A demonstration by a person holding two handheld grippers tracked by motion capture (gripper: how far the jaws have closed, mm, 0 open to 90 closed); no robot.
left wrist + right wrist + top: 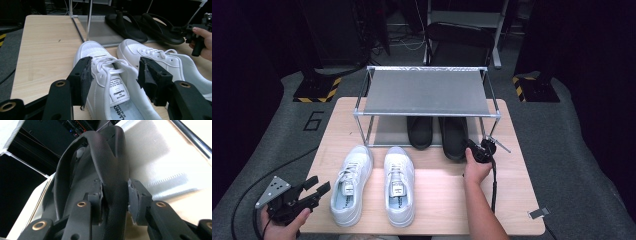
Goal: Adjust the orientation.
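Here the right hand-held gripper [115,202], half-closed, apparently clamps the black sandal's [110,165] strap between its pads.

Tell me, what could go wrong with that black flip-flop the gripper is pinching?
The right gripper pinches only the edge of the black rubber flip-flop, so it might slip out. It sits under the grey metal shoe rack, so lifting could knock the frame. The white lace-up sneakers stand close and could get nudged.
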